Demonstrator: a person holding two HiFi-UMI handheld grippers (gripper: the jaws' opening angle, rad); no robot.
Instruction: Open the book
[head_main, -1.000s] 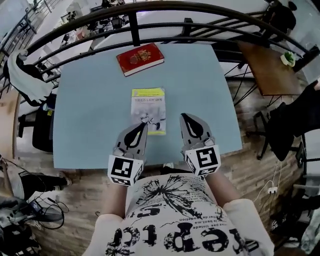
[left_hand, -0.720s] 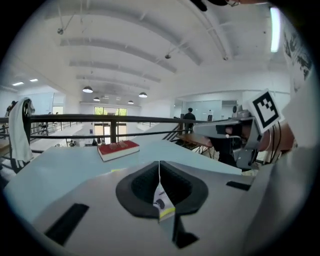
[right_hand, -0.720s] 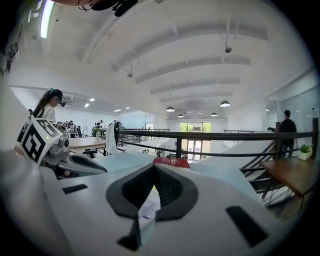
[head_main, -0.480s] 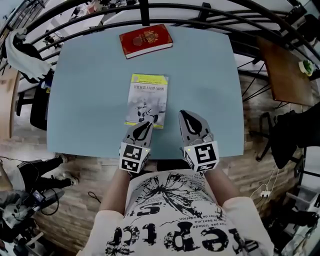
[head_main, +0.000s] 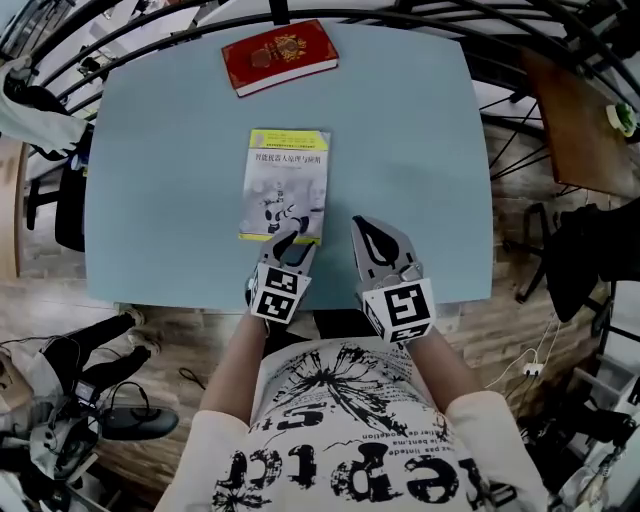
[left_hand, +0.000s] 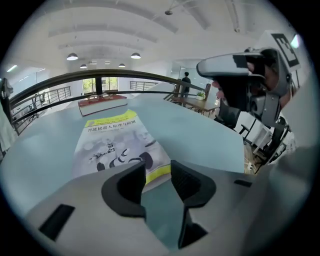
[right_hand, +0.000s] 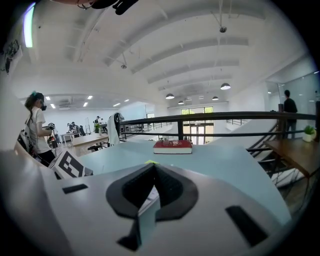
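The left tongs (left_hand: 157, 174) are being opened, empty; only the near cover corner of the book (head_main: 285, 172) should be pinched. The right tongs (head_main: 366, 234) are closed.

right gripper (right_hand: 152, 169): jaws closed tip to tip, nothing held | bench (right_hand: 225, 165): pale blue, across mid-frame | yellow-edged book (right_hand: 150, 162): a sliver showing just above the jaw tips | red book (right_hand: 172, 146): flat at the bench's far edge, frame centre | railing (right_hand: 225, 117): dark, behind it | person (right_hand: 36, 125): standing, left of frame
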